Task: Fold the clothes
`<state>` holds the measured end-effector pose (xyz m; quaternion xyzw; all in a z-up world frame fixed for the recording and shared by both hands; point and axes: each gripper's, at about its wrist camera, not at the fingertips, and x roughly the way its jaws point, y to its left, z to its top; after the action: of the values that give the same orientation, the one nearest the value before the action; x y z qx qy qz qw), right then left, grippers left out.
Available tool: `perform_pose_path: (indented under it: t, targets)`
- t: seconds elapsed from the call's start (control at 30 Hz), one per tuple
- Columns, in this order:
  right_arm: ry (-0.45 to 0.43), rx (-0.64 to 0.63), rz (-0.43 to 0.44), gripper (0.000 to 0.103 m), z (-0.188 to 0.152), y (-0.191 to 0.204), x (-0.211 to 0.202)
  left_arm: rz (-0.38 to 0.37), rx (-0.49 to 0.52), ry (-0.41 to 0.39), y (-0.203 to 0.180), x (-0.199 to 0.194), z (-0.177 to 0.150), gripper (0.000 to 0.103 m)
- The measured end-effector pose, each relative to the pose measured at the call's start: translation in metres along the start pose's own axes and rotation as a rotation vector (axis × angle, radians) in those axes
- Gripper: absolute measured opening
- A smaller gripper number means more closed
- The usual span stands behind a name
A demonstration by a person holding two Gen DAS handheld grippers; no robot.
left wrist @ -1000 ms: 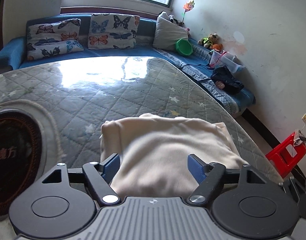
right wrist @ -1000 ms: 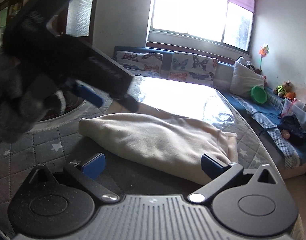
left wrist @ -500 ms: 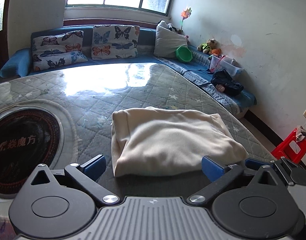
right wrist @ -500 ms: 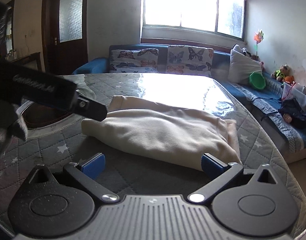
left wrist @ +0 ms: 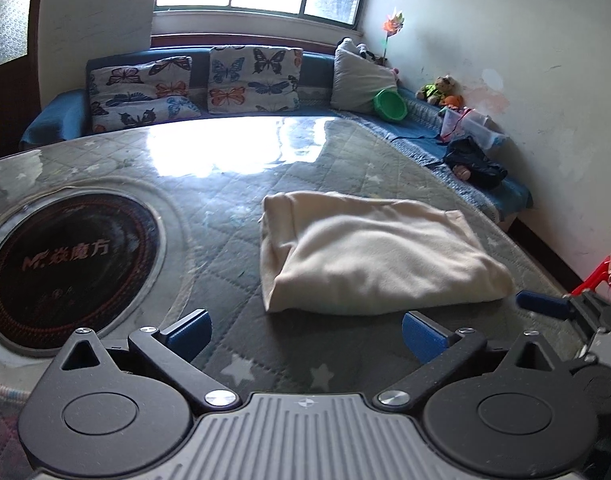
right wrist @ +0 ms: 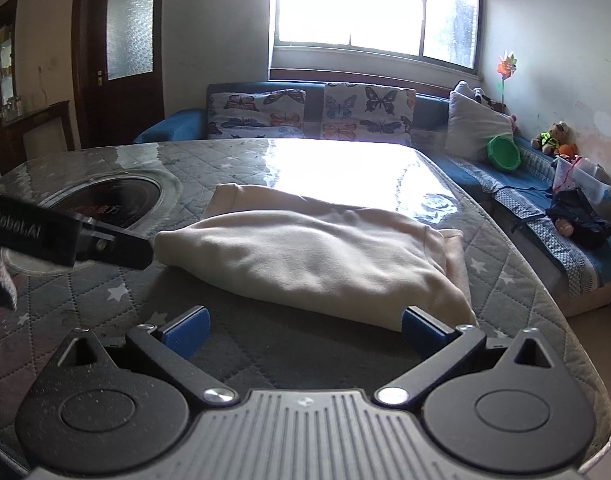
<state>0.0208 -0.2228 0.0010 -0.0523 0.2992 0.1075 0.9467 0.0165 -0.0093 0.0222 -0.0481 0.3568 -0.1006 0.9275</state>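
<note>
Cream folded garment (left wrist: 369, 256) lies flat on the quilted grey surface (left wrist: 233, 216), right of the round black inset plate (left wrist: 65, 264). From the left wrist view: my left gripper (left wrist: 303, 334) is held low, pointing across the surface, fingers (left wrist: 187, 332) spread wide, holding nothing, short of the garment's near edge. Right gripper's blue tip pokes in at the right edge (left wrist: 539, 306). Versus 1 s ago I've backed off: then the garment sat right between my fingers, now there's clear quilt between.

Right wrist view: right gripper (right wrist: 303, 332) also low and level, fingers (right wrist: 423, 332) wide apart and empty. Garment (right wrist: 313, 256) sits just ahead; its near right corner is close to my right finger, can't tell if touching. Left gripper's black body (right wrist: 65, 238) crosses in from the left, lower and further back than 1 s ago, when it loomed over the garment.
</note>
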Motion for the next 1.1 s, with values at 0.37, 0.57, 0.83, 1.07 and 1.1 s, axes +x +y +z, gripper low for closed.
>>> perform_pose_path:
  t: [0.37, 0.57, 0.83, 1.07, 1.1]
  targets:
    - [0.008, 0.025, -0.029, 0.103, -0.002, -0.001, -0.002, 0.027, 0.042, 0.008, -0.011, -0.005, -0.013, 0.103]
    - [0.004, 0.037, -0.040, 0.103, -0.004, -0.001, -0.007, 0.038, 0.049, 0.023, -0.018, -0.006, -0.017, 0.103]
    - [0.003, 0.052, -0.046, 0.103, -0.008, -0.004, -0.011, 0.048, 0.058, 0.028, -0.023, -0.010, -0.021, 0.103]
    - [-0.002, 0.056, -0.049, 0.103, -0.010, -0.004, -0.015, 0.057, 0.061, 0.025, -0.024, -0.013, -0.024, 0.103]
    - [-0.002, 0.057, -0.049, 0.103, -0.010, -0.003, -0.016, 0.057, 0.062, 0.025, -0.024, -0.014, -0.024, 0.103]
